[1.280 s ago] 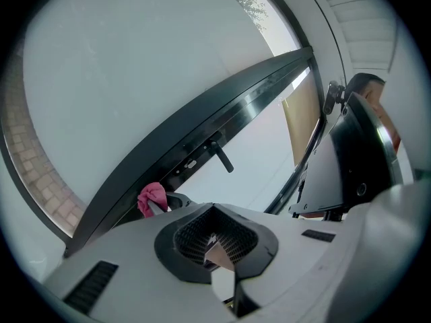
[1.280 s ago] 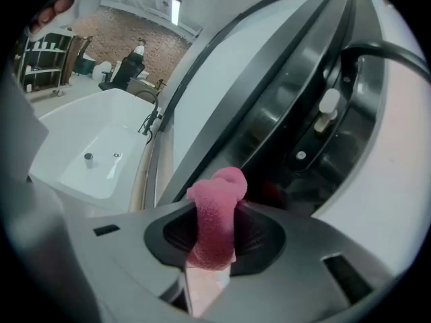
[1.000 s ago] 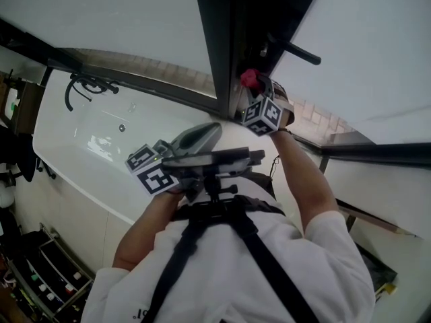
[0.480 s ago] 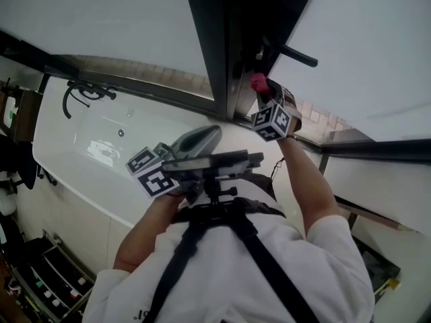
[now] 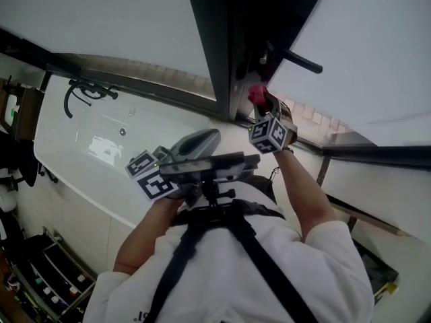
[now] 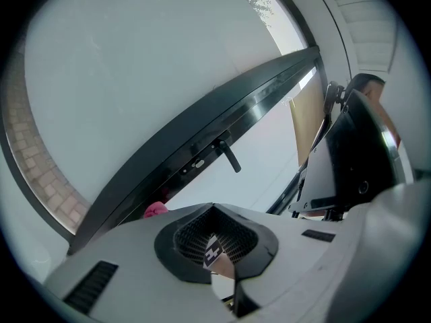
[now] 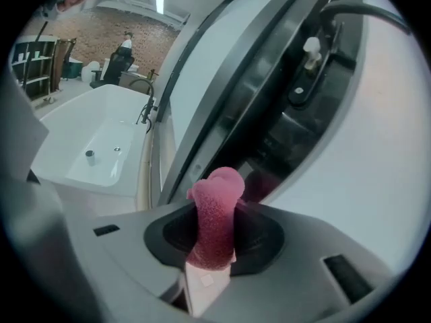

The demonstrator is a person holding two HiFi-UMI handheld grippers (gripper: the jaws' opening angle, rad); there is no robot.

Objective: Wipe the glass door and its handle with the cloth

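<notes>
Right gripper view: right hand-held gripper [image 7: 214,251] clamped on a rolled pink cloth [image 7: 217,207], near the dark-framed frosted glass door [image 7: 377,180]. Left hand-held gripper [image 6: 222,251] closed, empty. Best to press the cloth along the black bar handle [image 5: 300,58].

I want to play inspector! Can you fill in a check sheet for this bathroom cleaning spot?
Surface: glass door, upright, dark frame.
Job's things: pink cloth near the frame; handle sticking out, cloth not touching it.
Clutter: shelves with small items, lower left.
Grippers: right gripper jaws clamp the cloth; left gripper jaws together, nothing between.
Cables: thin lead by the right arm.
Surroundings: white bathtub, black tap.
</notes>
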